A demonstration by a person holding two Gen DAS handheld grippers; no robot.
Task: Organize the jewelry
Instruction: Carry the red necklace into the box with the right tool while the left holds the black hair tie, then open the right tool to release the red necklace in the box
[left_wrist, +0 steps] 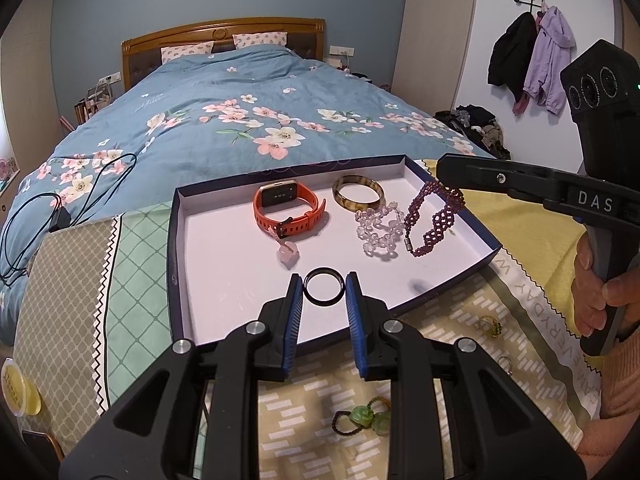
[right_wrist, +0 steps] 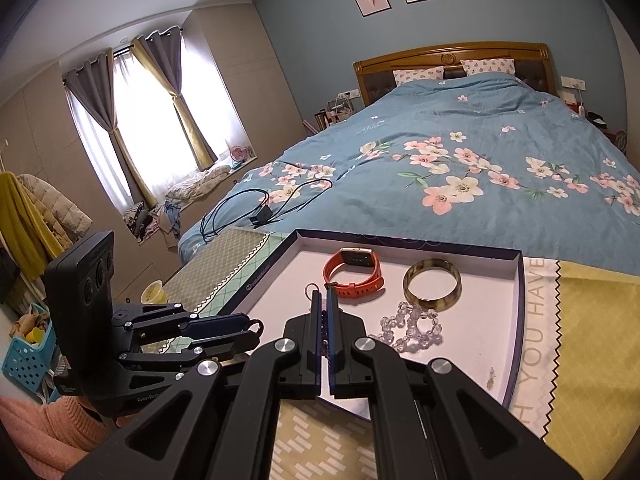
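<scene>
In the left wrist view a shallow tray (left_wrist: 490,245) with a dark rim and white floor fills the middle of the frame, lying on patterned cloths (left_wrist: 132,240) at the foot of the bed (left_wrist: 240,92). At lower centre the left hand-held gripper (left_wrist: 323,287) is part-closed on a black ring (left_wrist: 323,289), both blue pads touching its sides above the tray's near edge. Further in, left to right, lie an orange watch (left_wrist: 286,208), a pink pendant (left_wrist: 289,258), an amber bangle (left_wrist: 358,198) and a clear bead bracelet (left_wrist: 380,232). To the right, the right hand-held gripper (left_wrist: 442,174) is clamped fully shut on a purple beaded bracelet (left_wrist: 434,216), which hangs from its tip with the lower end on the tray floor. On the cloth at lower right lie green bead pieces (left_wrist: 366,418).
</scene>
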